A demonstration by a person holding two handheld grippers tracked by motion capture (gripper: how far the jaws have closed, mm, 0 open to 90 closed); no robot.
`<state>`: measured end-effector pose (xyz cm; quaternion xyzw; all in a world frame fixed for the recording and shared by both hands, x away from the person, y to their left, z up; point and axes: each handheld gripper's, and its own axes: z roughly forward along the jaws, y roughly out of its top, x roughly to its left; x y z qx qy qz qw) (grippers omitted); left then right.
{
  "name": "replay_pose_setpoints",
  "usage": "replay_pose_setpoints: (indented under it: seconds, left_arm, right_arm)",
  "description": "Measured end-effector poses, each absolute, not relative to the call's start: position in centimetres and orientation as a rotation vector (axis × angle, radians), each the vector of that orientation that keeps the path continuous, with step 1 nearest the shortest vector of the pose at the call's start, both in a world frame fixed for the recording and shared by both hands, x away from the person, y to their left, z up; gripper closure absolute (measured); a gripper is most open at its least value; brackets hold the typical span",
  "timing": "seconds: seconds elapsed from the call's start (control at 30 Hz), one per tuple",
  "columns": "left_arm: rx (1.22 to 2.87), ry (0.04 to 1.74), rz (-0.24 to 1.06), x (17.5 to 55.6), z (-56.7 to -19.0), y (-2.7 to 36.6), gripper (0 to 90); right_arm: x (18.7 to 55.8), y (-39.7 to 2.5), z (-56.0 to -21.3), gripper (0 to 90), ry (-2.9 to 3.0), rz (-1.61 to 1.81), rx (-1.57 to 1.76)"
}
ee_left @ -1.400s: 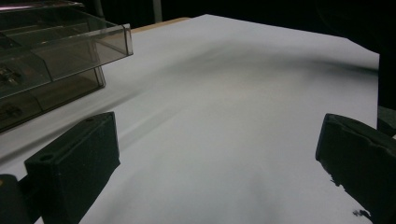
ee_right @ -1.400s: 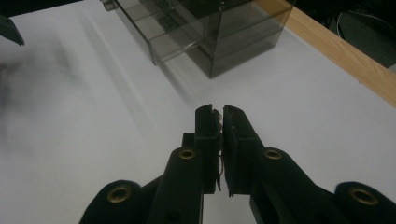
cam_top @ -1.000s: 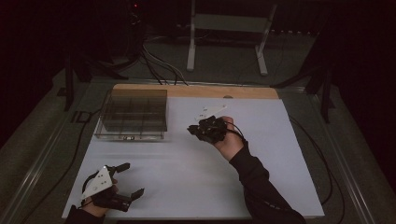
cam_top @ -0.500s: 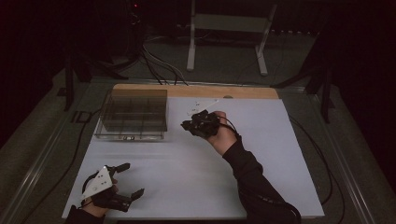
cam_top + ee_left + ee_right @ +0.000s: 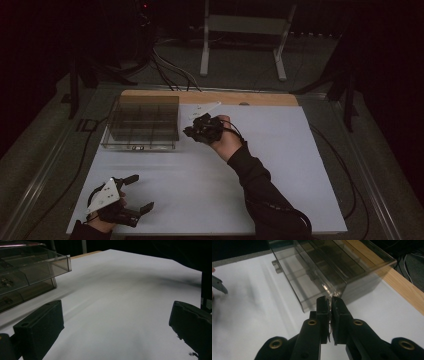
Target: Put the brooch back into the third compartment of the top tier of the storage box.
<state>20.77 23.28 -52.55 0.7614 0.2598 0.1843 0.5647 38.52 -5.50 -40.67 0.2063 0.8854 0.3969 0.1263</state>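
Just ahead of right tongs (image 5: 329,302): clear box (image 5: 332,267), near corner almost touching. Jaws clenched on small thin item (image 5: 329,326), identity unclear. Lift over wall, centre above one compartment, then release. Left tongs (image 5: 112,322) released, idle, well apart.

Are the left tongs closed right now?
No, the left tongs are wide apart over bare white table.

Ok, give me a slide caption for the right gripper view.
Right gripper with fingers nearly closed on something thin, pointing at the clear compartment box's corner.
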Motion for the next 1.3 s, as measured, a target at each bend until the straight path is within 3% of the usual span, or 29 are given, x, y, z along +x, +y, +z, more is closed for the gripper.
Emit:
replay_pose_setpoints:
  seconds: [1.3]
  left_arm:
    - [1.791, 0.609, 0.43, 20.6, -52.5, 23.3, 0.6]
  right_arm:
    - [40.4, 1.7, -42.3, 85.6, 2.645, 1.129, 0.587]
